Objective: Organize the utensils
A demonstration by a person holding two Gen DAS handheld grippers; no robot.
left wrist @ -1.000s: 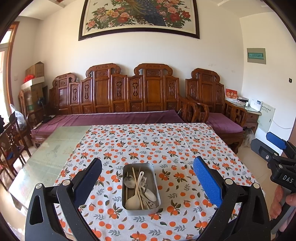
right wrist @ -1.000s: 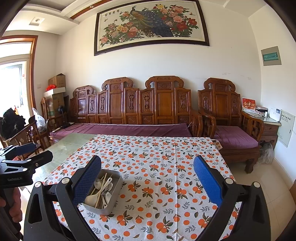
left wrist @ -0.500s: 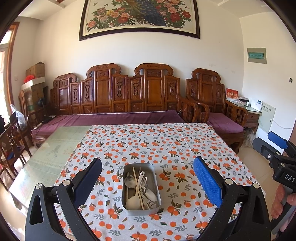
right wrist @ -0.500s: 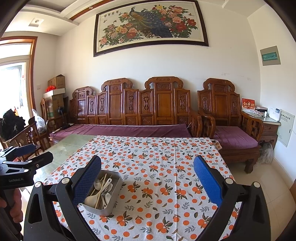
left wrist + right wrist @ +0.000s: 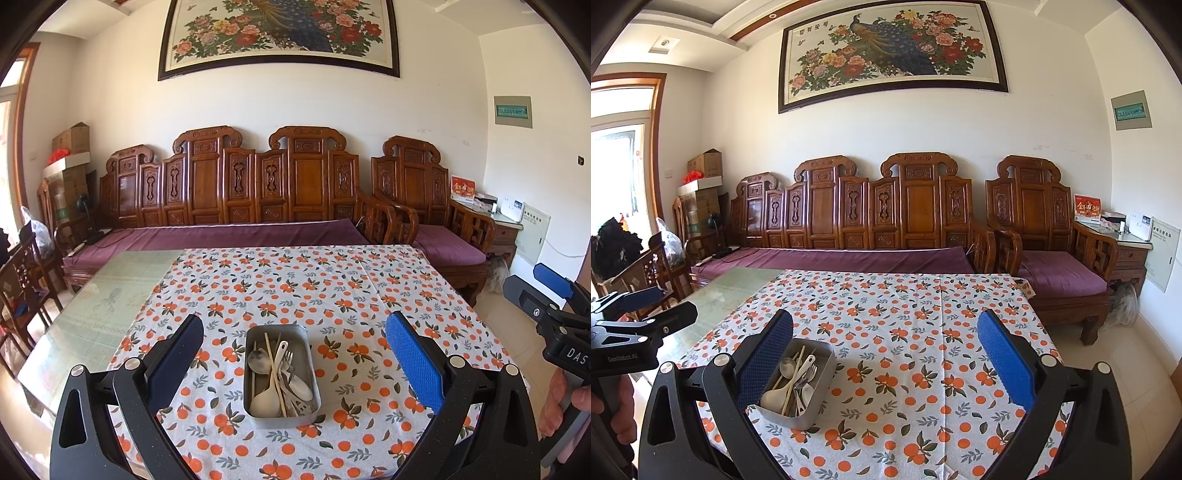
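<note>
A grey metal tin (image 5: 280, 413) sits on the orange-patterned tablecloth (image 5: 295, 288) near the table's front edge. It holds several utensils: a metal spoon (image 5: 257, 360), a white ladle (image 5: 267, 395), chopsticks (image 5: 275, 369) and a fork. My left gripper (image 5: 293, 354) is open and empty, hovering above the tin with the tin between its fingers. My right gripper (image 5: 884, 354) is open and empty, to the right of the tin (image 5: 798, 380), over bare cloth. Each gripper shows at the edge of the other's view.
The cloth covers the right part of a glass-topped table (image 5: 110, 295). A carved wooden sofa (image 5: 258, 192) with purple cushions stands behind it. A wooden chair (image 5: 22, 288) stands at the left. A side cabinet (image 5: 506, 229) is at the right.
Both grippers have stayed nearly still and open. The views have shifted only slightly.
</note>
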